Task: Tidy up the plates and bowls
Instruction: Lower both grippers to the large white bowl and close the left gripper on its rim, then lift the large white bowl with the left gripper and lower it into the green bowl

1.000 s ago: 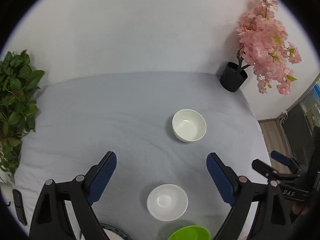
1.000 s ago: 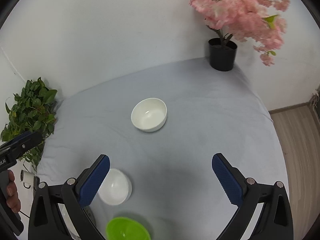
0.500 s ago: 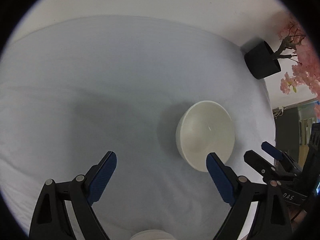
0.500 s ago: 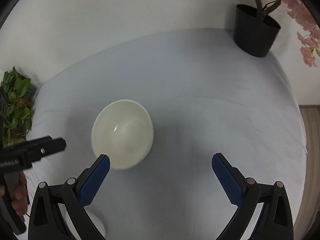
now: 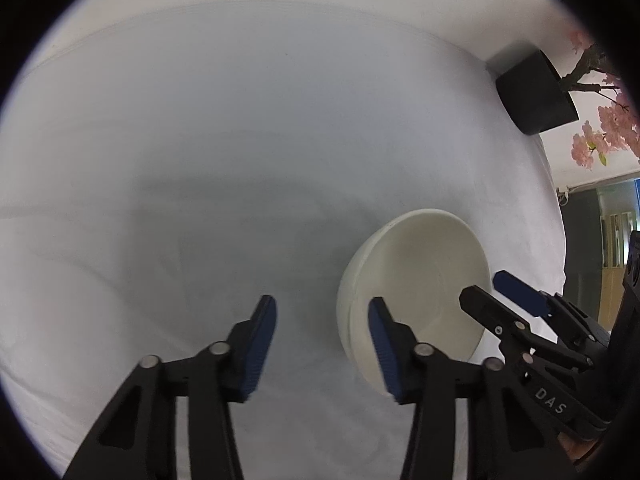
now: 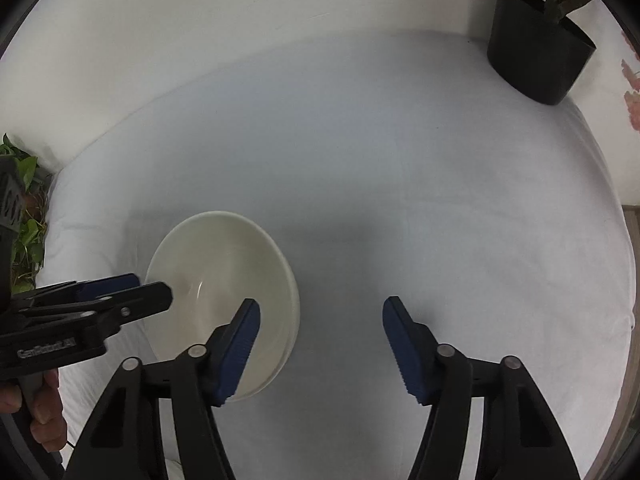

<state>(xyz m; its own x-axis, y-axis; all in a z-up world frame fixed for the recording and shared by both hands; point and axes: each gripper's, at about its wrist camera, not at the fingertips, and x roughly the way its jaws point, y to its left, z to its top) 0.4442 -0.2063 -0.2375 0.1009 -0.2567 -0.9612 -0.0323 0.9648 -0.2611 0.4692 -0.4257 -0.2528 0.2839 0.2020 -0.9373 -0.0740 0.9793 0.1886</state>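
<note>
A white bowl sits on the grey-clothed surface between 2 tools, the left tool and right tool each straddling one side of its rim, jaws just narrowing, half-open, nothing gripped yet.

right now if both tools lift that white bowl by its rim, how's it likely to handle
The white bowl looks like glazed ceramic, so probably stiff, fairly heavy for its size and chippable. Its glossy wall may slip between the pads. Deep and round, gripped at opposite rim edges, it could tip if one side lifts first. The grey cloth underneath likely cushions any drop.
</note>
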